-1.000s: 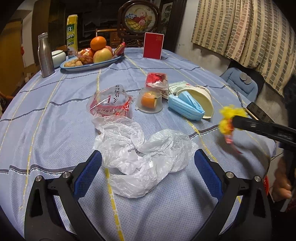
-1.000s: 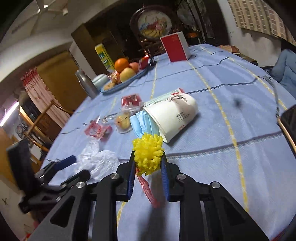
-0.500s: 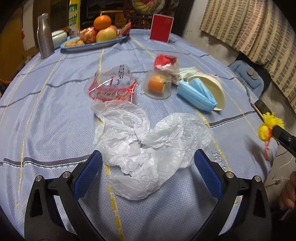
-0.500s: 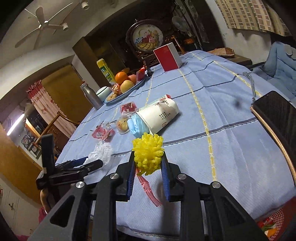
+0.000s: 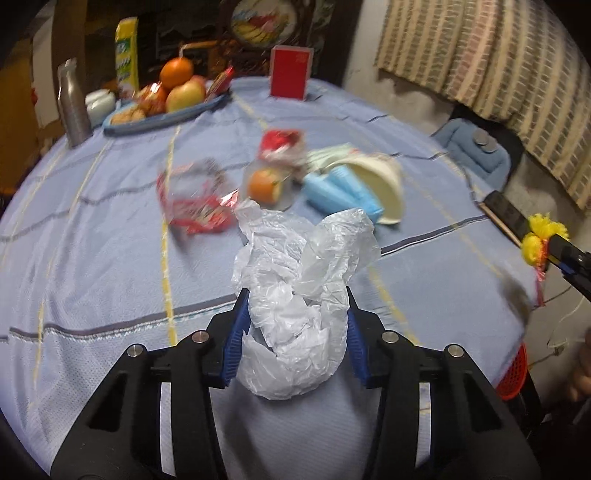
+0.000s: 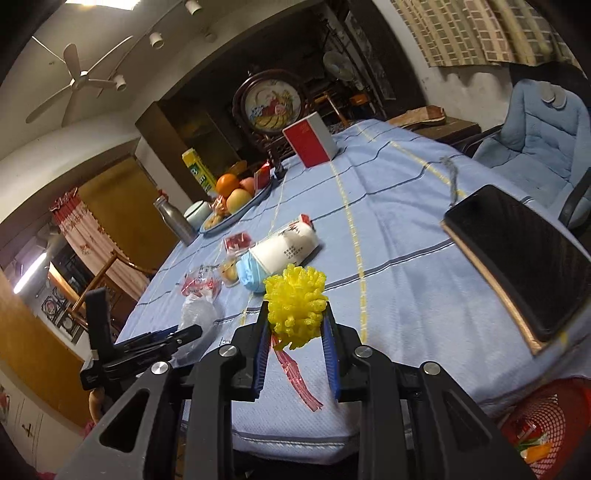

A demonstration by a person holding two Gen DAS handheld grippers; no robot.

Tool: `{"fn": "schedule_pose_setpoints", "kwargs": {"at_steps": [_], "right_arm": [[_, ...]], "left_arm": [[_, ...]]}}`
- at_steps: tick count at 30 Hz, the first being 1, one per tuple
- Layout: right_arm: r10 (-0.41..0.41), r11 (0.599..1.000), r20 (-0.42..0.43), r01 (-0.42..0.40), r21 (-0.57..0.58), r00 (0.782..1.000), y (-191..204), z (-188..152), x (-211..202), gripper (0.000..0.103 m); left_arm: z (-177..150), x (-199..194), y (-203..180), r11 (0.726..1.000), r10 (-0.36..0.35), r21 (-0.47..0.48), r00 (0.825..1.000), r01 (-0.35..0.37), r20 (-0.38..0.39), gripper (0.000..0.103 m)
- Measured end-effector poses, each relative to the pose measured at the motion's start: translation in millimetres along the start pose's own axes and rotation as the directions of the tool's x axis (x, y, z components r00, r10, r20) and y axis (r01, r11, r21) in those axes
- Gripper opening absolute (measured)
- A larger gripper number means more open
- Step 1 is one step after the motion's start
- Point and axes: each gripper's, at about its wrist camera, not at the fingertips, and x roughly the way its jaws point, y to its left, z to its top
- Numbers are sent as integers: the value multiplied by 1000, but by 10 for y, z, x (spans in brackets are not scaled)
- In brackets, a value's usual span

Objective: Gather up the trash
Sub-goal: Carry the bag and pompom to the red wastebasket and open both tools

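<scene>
A right gripper [image 6: 295, 314] pinches a yellow pom-pom [image 6: 295, 304] with a red ribbon tail [image 6: 295, 373] over the near edge of a blue-clothed table [image 6: 399, 221]. At near left, the left gripper [image 6: 184, 332] reaches a crumpled clear bag [image 6: 197, 312]. A dark phone [image 6: 524, 254] lies right; a red mesh basket [image 6: 543, 417] sits below the table's edge.

A white ceiling fan [image 6: 79, 83] is hanging at upper left. A checked curtain [image 6: 469, 31] is covering the upper right wall. A blue padded chair [image 6: 535, 136] is standing at right beside the cloth-covered table [image 6: 399, 229].
</scene>
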Motion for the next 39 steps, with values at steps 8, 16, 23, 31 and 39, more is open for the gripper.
{"fn": "schedule_pose_setpoints", "kwargs": {"at_steps": [8, 16, 23, 31, 39], "right_arm": [[-20, 1000, 50, 19, 6, 999, -118, -53, -347, 26], [-105, 994, 105, 101, 39, 989, -404, -227, -901, 26], [-240, 966, 113, 227, 121, 964, -909, -584, -1419, 27], [-391, 882, -62, 394, 258, 918, -1788, -1170, -1329, 39], [-412, 841, -26, 391, 374, 911, -2153, -1314, -1446, 66]], "left_arm": [[62, -275, -409, 996, -67, 69, 996, 63, 65, 48], [65, -332, -902, 979, -164, 132, 984, 153, 73, 47], [0, -357, -1420, 948, -250, 216, 967, 233, 57, 47], [-78, -258, -1984, 901, -333, 289, 943, 322, -12, 47], [-213, -61, -2545, 843, -378, 368, 919, 393, -116, 47]]}}
